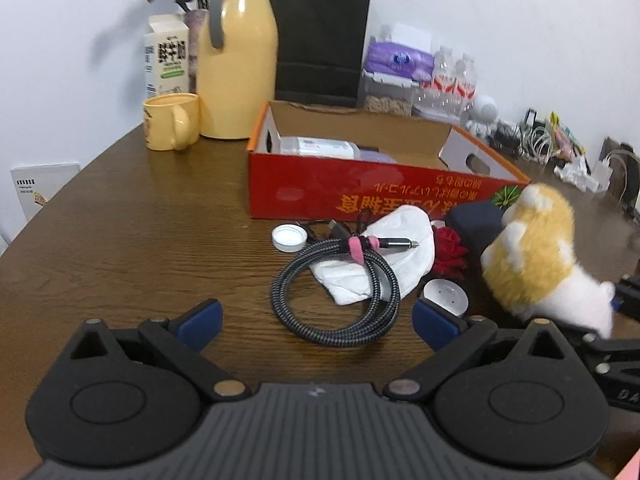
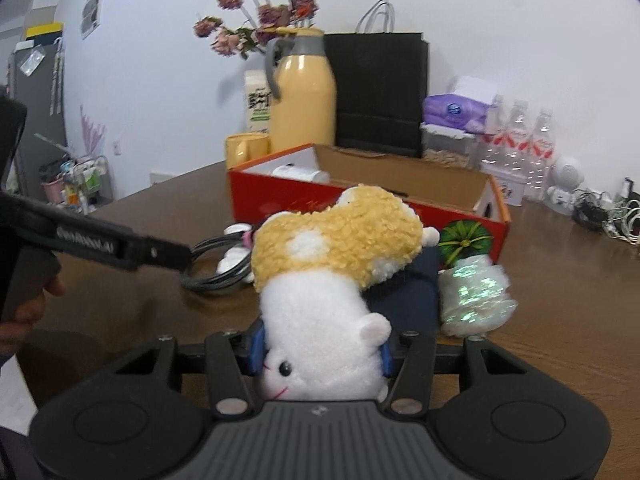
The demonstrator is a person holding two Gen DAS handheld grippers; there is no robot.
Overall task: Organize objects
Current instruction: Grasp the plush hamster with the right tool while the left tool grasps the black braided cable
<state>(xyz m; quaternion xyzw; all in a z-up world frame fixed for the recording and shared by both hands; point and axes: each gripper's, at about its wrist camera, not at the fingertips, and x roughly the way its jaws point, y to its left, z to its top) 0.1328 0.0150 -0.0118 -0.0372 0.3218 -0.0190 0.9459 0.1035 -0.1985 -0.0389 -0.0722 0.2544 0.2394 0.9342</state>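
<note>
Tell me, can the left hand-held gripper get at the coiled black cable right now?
Probably yes. The left hand-held gripper is open and empty, and the coiled cable lies just ahead on bare table. Only the white cloth lies partly under the coil; nothing lies in front.

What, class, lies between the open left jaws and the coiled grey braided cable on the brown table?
Nothing visible: bare brown wooden table separates the left gripper from the coiled grey braided cable, whose near loop lies just ahead.

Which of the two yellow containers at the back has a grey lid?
The tall jug, with a grey lid and handle. The mug beside it is short, open-topped and all yellow.
</note>
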